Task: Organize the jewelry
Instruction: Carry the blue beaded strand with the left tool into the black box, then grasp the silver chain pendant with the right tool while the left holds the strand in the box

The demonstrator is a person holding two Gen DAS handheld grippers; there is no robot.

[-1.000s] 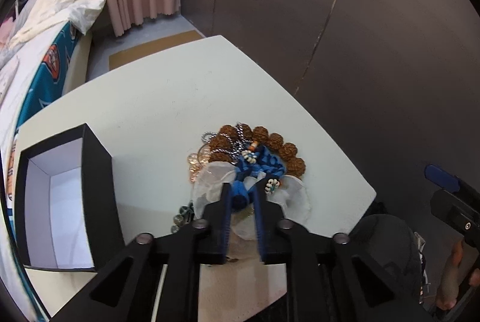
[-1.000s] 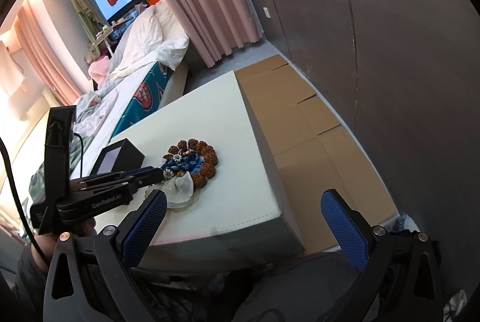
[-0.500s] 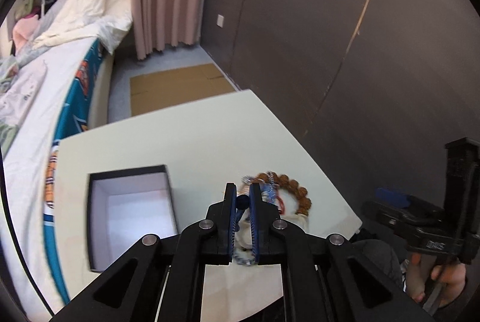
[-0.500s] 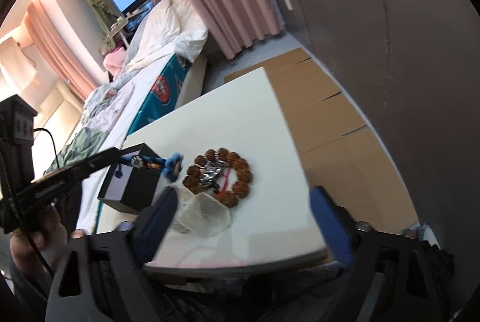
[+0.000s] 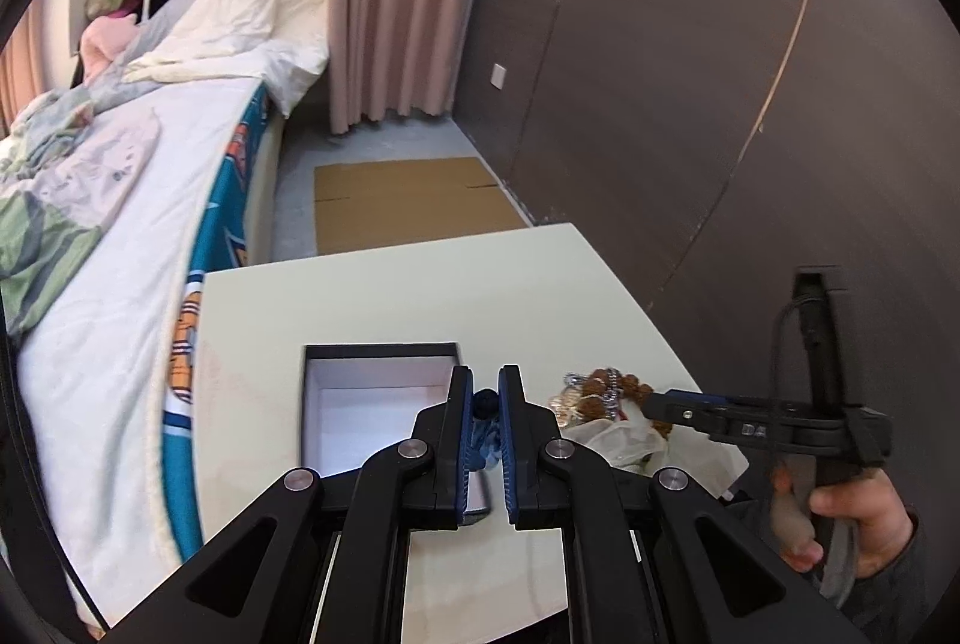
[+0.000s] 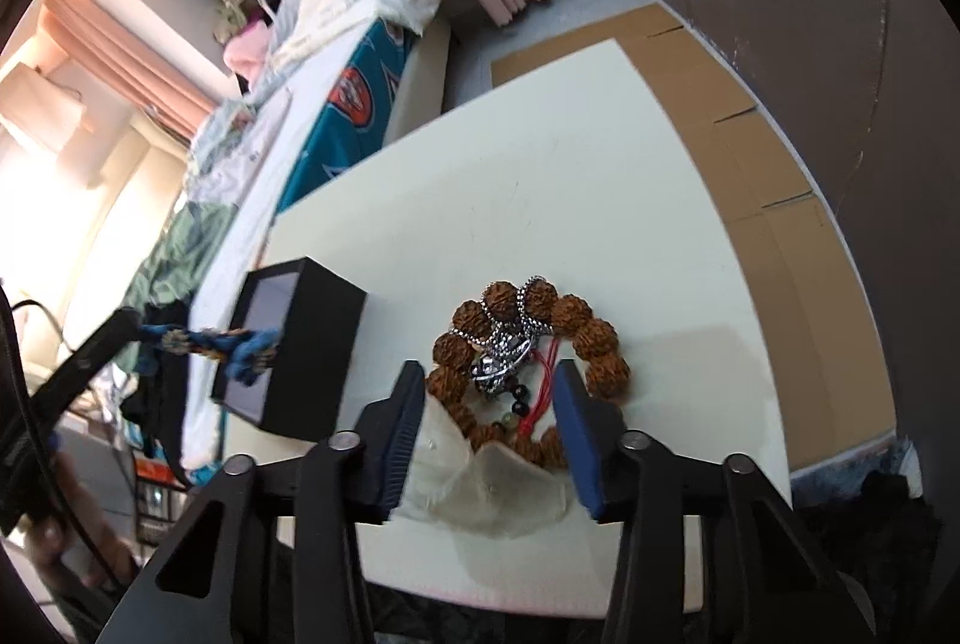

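Note:
My left gripper [image 5: 485,392] is shut on a blue beaded bracelet [image 5: 483,428] and holds it over the near right corner of an open black box [image 5: 378,392] with a white inside. In the right wrist view the bracelet [image 6: 210,344] hangs level from the left gripper's tip at the box [image 6: 300,350]. My right gripper [image 6: 489,392] is open, with one finger either side of a pile of jewelry: a brown seed-bead bracelet [image 6: 588,332], a silver chain [image 6: 504,350] and a red cord. The pile [image 5: 600,392] lies right of the box.
The white table [image 6: 540,176] stands beside a bed [image 5: 120,176]. Clear plastic pouches [image 6: 498,482] lie at the table's near edge by the pile. Flat cardboard [image 5: 402,200] covers the floor beyond the table. A dark wall [image 5: 690,74] runs along the right.
My left gripper has lifted the blue bracelet off the pile and carried it left to the black box. My right gripper has moved in over the jewelry pile.

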